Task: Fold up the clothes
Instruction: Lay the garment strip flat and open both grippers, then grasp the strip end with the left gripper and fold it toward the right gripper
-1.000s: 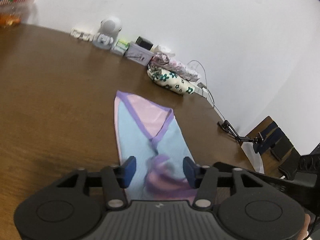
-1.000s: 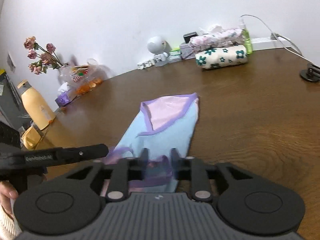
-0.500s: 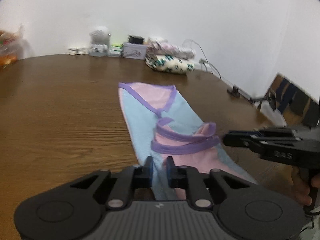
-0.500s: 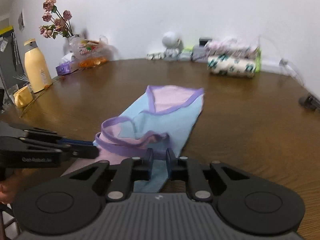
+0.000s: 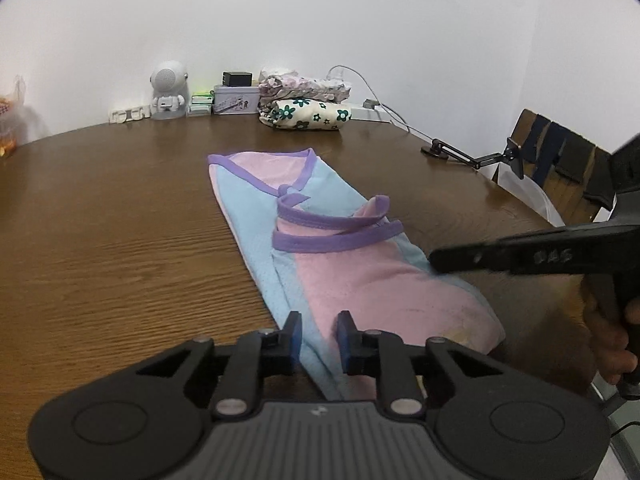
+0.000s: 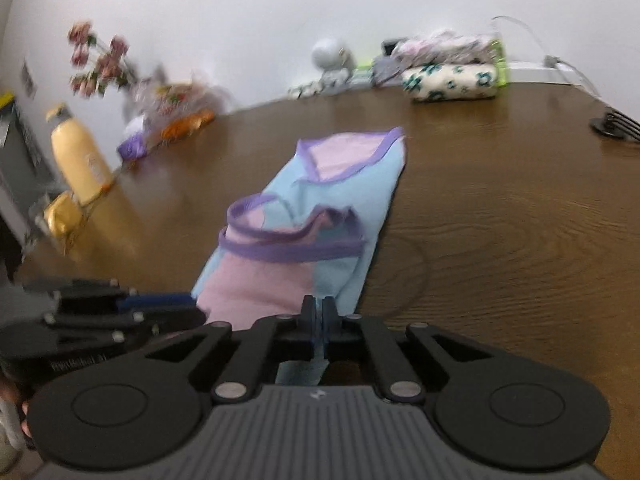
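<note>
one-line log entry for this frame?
step: fold | left gripper: open over garment | right gripper: shut on garment | table

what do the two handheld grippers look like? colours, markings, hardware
Both match: matte black bodies with a ribbed grey centre panel, a round disc recess on each side, and silver pivot pins on black linkage arms. The left gripper has blue pads on its fingers, as does the right gripper. Seen side-on, the right gripper bears blurred white lettering. A bare hand grips its handle; no sleeve visible.

I count one pink-and-blue garment (image 5: 320, 240) on one wooden table (image 5: 120, 220), two folded cloth bundles (image 5: 306, 114) stacked by the wall, one white robot figurine (image 5: 169, 90), one yellow bottle (image 6: 78, 156), two grippers.
</note>
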Demonstrator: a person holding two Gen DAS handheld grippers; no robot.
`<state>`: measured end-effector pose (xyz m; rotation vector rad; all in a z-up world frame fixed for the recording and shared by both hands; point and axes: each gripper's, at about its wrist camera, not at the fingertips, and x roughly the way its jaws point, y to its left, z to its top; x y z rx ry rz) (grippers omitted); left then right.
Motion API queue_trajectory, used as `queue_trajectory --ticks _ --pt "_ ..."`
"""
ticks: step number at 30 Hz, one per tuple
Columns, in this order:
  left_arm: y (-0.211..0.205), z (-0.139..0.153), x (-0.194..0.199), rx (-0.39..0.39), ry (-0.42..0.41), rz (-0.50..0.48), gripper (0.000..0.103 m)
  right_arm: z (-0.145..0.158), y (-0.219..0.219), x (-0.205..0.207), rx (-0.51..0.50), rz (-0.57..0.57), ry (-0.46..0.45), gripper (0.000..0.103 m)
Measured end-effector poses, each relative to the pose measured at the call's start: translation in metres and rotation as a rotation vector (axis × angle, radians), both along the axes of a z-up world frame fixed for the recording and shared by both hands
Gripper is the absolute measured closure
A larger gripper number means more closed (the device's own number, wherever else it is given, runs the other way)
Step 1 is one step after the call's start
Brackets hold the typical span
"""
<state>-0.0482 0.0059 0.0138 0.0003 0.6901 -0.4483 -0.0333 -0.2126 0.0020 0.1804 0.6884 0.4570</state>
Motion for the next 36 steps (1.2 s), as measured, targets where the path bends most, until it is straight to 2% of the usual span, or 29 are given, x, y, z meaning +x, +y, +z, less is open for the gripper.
queue_trajectory --ticks 3,4,7,9,10,12,13,14,15,18,19,21,22,25,28,31,33,35,36 --pt "0.008 0.005 -0.003 -0.036 -0.002 -0.020 0.068 0.007 -0.001 -0.014 0.049 0.034 -0.065 0.095" --pt "0.009 0.006 -0.005 -0.039 0.000 -0.043 0.062 0.004 0.001 -0.014 0.043 0.052 -0.046 0.095" --pt "0.012 0.009 -0.018 -0.045 -0.017 -0.110 0.062 -0.008 0.004 -0.012 0.005 0.071 0.025 0.095" --pt "0.019 0.010 -0.028 -0.097 -0.015 -0.145 0.061 -0.007 -0.005 -0.019 0.026 0.056 0.025 0.095" --pt "0.022 0.010 -0.033 -0.122 -0.016 -0.163 0.055 -0.004 -0.010 -0.025 0.039 0.050 0.013 0.094" --pt "0.024 0.007 -0.041 -0.147 -0.027 -0.186 0.047 0.001 -0.019 -0.042 0.060 0.087 -0.040 0.082" --pt "0.021 0.005 -0.043 -0.144 -0.028 -0.194 0.046 0.002 -0.019 -0.049 0.061 0.110 -0.060 0.056" --pt "0.018 0.001 -0.043 -0.136 -0.025 -0.209 0.046 0.002 -0.019 -0.055 0.059 0.134 -0.076 0.045" --pt "0.016 -0.001 -0.042 -0.124 -0.024 -0.219 0.046 0.001 -0.016 -0.059 0.044 0.155 -0.089 0.042" --pt "0.008 -0.008 -0.038 -0.069 -0.038 -0.214 0.050 -0.001 -0.004 -0.069 -0.012 0.216 -0.123 0.052" --pt "0.007 -0.010 -0.037 -0.048 -0.040 -0.210 0.063 -0.003 -0.002 -0.070 -0.022 0.227 -0.125 0.059" --pt "0.007 -0.011 -0.036 -0.020 -0.045 -0.212 0.081 -0.010 0.002 -0.066 -0.033 0.232 -0.105 0.071" --pt "0.007 -0.012 -0.035 -0.009 -0.048 -0.224 0.083 -0.014 0.003 -0.066 -0.037 0.234 -0.096 0.080" --pt "0.011 -0.015 -0.035 -0.011 -0.063 -0.245 0.090 -0.019 0.003 -0.066 -0.046 0.232 -0.112 0.093" --pt "0.015 -0.013 -0.042 -0.014 -0.067 -0.257 0.096 -0.020 0.002 -0.072 -0.062 0.239 -0.124 0.098" --pt "0.019 -0.006 -0.060 -0.010 -0.090 -0.300 0.096 -0.018 -0.003 -0.084 -0.051 0.272 -0.121 0.100" --pt "0.024 -0.002 -0.078 -0.006 -0.111 -0.340 0.091 -0.015 -0.009 -0.096 -0.050 0.299 -0.126 0.100" --pt "0.029 -0.001 -0.096 0.000 -0.151 -0.382 0.082 -0.010 -0.017 -0.109 -0.046 0.313 -0.133 0.098" --pt "0.032 -0.001 -0.106 0.006 -0.183 -0.407 0.069 -0.008 -0.019 -0.115 -0.050 0.316 -0.140 0.092"
